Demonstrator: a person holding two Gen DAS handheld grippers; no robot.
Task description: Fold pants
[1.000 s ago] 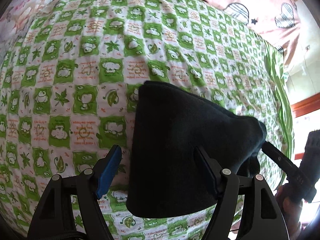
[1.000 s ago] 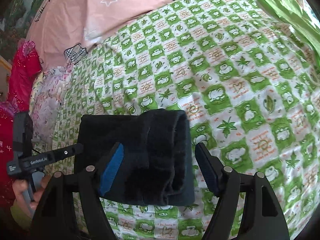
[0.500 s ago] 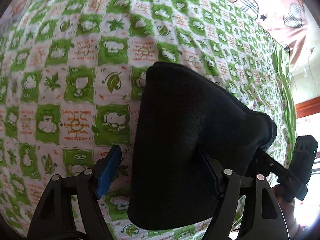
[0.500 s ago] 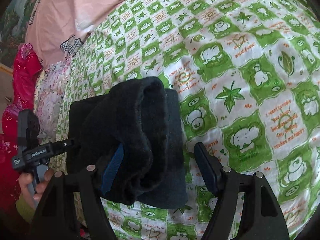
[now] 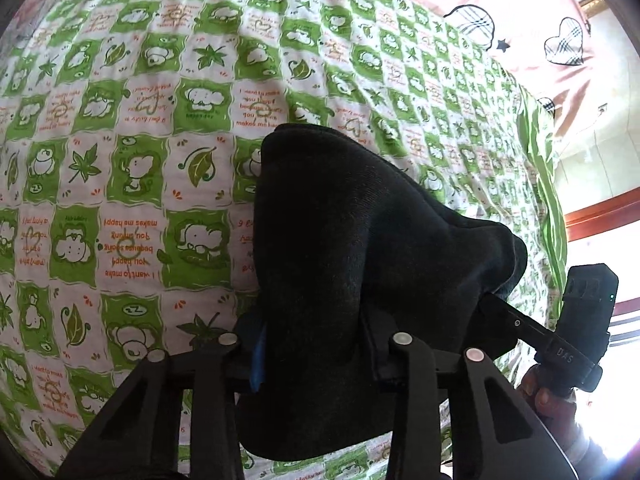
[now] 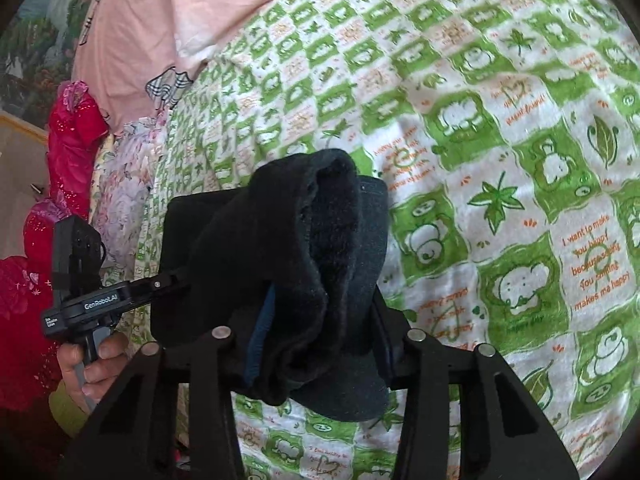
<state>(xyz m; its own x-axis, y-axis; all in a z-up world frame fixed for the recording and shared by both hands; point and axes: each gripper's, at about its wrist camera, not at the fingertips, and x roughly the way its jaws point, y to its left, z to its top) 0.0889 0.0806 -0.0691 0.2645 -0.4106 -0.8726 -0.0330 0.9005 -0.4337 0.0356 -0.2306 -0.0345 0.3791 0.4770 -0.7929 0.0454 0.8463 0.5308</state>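
The black pants (image 5: 360,248) lie folded into a thick bundle on the green-and-white checked bedspread (image 5: 132,184). My left gripper (image 5: 316,356) is shut on the near edge of the bundle, and the cloth bulges up between its fingers. In the right wrist view the pants (image 6: 304,264) show a fleecy inner layer, and my right gripper (image 6: 320,344) is shut on their other end. Each gripper shows in the other's view: the right one (image 5: 560,340) at the pants' far right, the left one (image 6: 100,304) at their left.
A pink quilt with hearts and stars (image 5: 532,20) lies at the far end of the bed, and it shows in the right wrist view (image 6: 168,20) too. Red clothing (image 6: 68,152) and a flowered cloth (image 6: 124,196) lie off the bed's left side.
Both grippers have gone from open to shut on the pants bundle. Both cameras have moved in closer to the bundle, which now bulges up between the fingers.
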